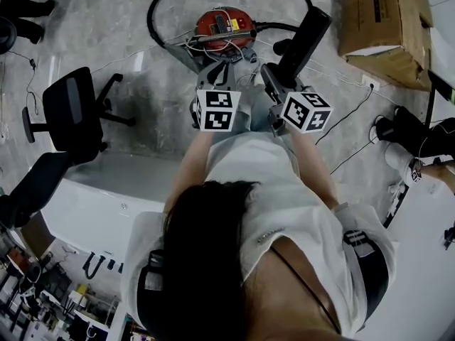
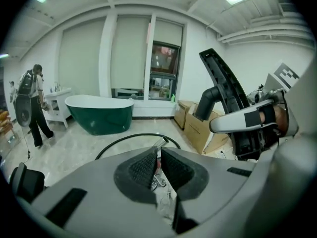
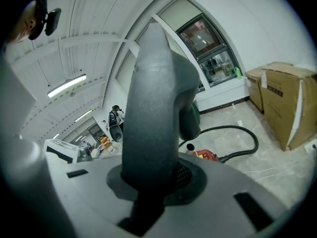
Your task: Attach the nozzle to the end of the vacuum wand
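Note:
My right gripper (image 1: 276, 78) is shut on a black vacuum nozzle (image 1: 306, 35), which sticks up and away from the jaws. In the right gripper view the nozzle (image 3: 153, 108) fills the middle, clamped between the pads of that gripper (image 3: 153, 178). Seen from the left gripper, the nozzle (image 2: 223, 83) stands tilted at the right. My left gripper (image 1: 222, 67) is beside it, jaws shut (image 2: 159, 158) with nothing clearly between them. The metal end of the wand (image 2: 163, 142) shows just beyond its tips. The red vacuum cleaner (image 1: 224, 23) lies on the floor ahead, and its black hose (image 1: 158, 6) loops round it.
Cardboard boxes (image 1: 384, 16) stand at the right. A black office chair (image 1: 67, 109) and a white tub (image 1: 92, 197) are at the left. A green bathtub (image 2: 99, 114) and a person (image 2: 32, 103) are far off. Loose cables (image 1: 348, 130) cross the floor.

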`<action>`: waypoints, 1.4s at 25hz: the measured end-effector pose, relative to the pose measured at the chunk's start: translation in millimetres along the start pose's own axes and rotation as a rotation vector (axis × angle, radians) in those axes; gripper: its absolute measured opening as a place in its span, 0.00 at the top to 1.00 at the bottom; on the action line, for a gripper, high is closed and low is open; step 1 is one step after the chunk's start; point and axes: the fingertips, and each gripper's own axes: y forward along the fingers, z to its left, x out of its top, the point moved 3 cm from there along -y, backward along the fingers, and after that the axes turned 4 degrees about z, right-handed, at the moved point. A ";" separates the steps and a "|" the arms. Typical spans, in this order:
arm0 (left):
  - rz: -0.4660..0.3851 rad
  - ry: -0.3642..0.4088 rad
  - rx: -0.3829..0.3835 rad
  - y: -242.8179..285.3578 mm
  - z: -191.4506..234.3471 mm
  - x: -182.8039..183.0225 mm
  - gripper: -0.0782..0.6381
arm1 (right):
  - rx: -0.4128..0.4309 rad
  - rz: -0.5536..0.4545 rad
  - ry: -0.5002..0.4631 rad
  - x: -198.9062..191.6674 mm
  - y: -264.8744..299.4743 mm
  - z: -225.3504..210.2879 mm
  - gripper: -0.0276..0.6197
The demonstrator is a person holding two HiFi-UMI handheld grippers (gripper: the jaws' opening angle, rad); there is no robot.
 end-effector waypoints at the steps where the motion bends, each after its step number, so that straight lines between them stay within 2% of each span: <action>1: -0.004 0.005 0.002 2.3 1.4 2.0 0.88 | 0.001 0.002 0.001 0.2 2.1 -1.5 0.85; 5: 0.008 0.028 -0.002 13.7 8.4 8.0 0.86 | 0.016 0.005 0.003 5.8 10.9 -3.7 0.85; 10: -0.018 0.066 -0.002 28.3 8.3 24.0 0.85 | 0.010 0.019 -0.003 17.8 19.5 -17.7 0.85; 12: 0.010 0.083 -0.022 37.9 8.3 21.5 0.79 | 0.005 0.029 0.004 18.7 24.5 -21.8 0.85; 16: 0.022 0.125 -0.026 52.6 9.0 26.8 0.77 | 0.023 0.046 0.004 26.2 31.1 -27.9 0.85; 18: 0.035 0.164 -0.029 63.3 8.6 28.0 0.72 | 0.025 0.063 0.004 29.2 35.5 -34.0 0.85; 23: 0.116 0.228 -0.050 92.8 12.3 18.9 0.63 | 0.056 0.097 0.020 37.1 47.3 -43.5 0.85; 28: 0.192 0.270 -0.026 129.7 24.4 4.7 0.61 | 0.079 0.129 0.034 44.6 55.4 -54.3 0.85; 32: 0.271 0.346 -0.054 151.7 17.7 -3.9 0.58 | 0.113 0.181 0.057 46.2 59.8 -61.5 0.85; 35: 0.299 0.419 -0.070 167.8 12.2 -8.3 0.56 | 0.128 0.197 0.060 49.9 64.6 -65.4 0.85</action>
